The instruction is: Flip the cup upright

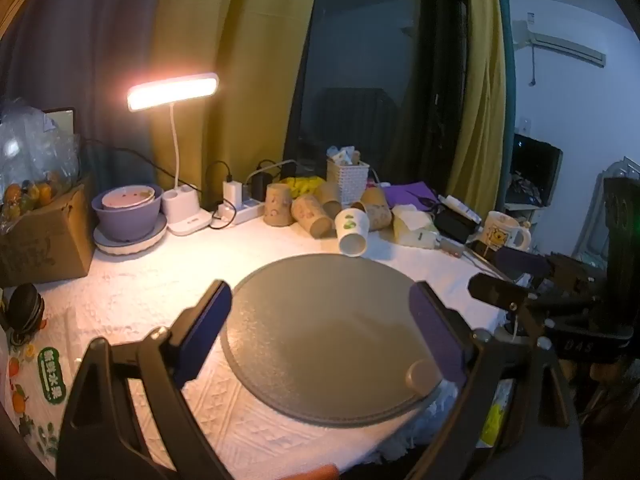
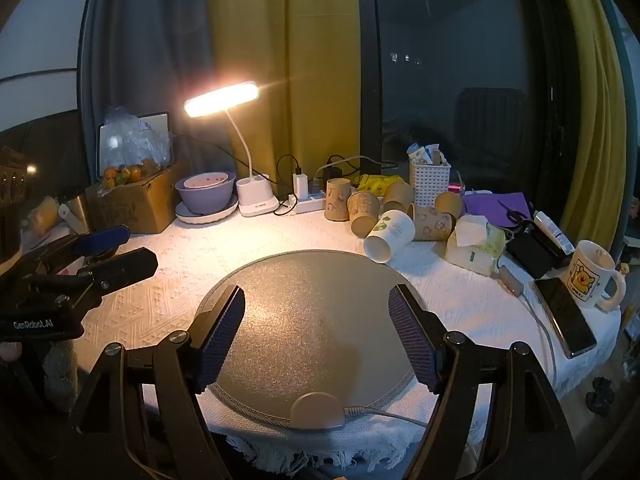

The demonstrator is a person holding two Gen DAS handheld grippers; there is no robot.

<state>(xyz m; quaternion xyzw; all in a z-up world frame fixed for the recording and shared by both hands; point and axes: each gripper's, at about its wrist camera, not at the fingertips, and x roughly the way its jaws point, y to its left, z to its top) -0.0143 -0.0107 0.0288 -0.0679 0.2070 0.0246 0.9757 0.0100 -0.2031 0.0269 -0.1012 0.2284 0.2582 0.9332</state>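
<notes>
A white paper cup with a green print (image 1: 352,230) lies on its side at the far edge of the round grey mat (image 1: 320,320), its mouth toward me. It also shows in the right wrist view (image 2: 389,235), by the mat (image 2: 312,320). My left gripper (image 1: 322,296) is open and empty above the mat, well short of the cup. My right gripper (image 2: 316,298) is open and empty over the mat too. Each gripper shows in the other's view, the right one (image 1: 508,276) and the left one (image 2: 120,248).
Several brown paper cups (image 2: 362,210) stand or lie behind the white cup. A lit desk lamp (image 2: 220,98), a purple bowl (image 2: 206,192), a white basket (image 2: 430,182), a tissue pack (image 2: 474,244), a cartoon mug (image 2: 592,276) and a phone (image 2: 564,316) crowd the table.
</notes>
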